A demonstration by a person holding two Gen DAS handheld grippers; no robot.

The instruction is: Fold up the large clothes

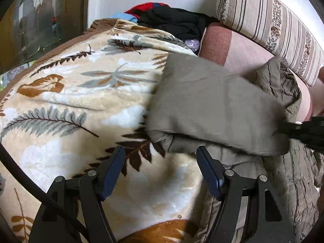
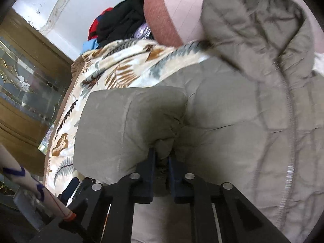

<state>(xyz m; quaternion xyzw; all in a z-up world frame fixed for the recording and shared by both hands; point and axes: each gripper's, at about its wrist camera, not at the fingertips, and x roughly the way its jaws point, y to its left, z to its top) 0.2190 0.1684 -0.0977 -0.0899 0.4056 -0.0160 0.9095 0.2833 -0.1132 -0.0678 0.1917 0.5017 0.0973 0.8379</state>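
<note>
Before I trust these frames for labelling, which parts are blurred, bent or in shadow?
Left wrist view: the lifted khaki jacket fold is motion-smeared, while the leaf-print blanket stays fairly sharp; the fisheye curves the edges, with dark corners. Right wrist view: the hood and zipper streak with blur, and a shadow darkens the cloth pinched by the right gripper.

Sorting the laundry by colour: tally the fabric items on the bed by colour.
Grey-brown: 1, quilted jacket
Cream, leaf-patterned: 1, blanket
Black: 1, garment
Red: 1, garment
Light blue: 1, garment
Striped: 1, cushion
Total: 6
</note>
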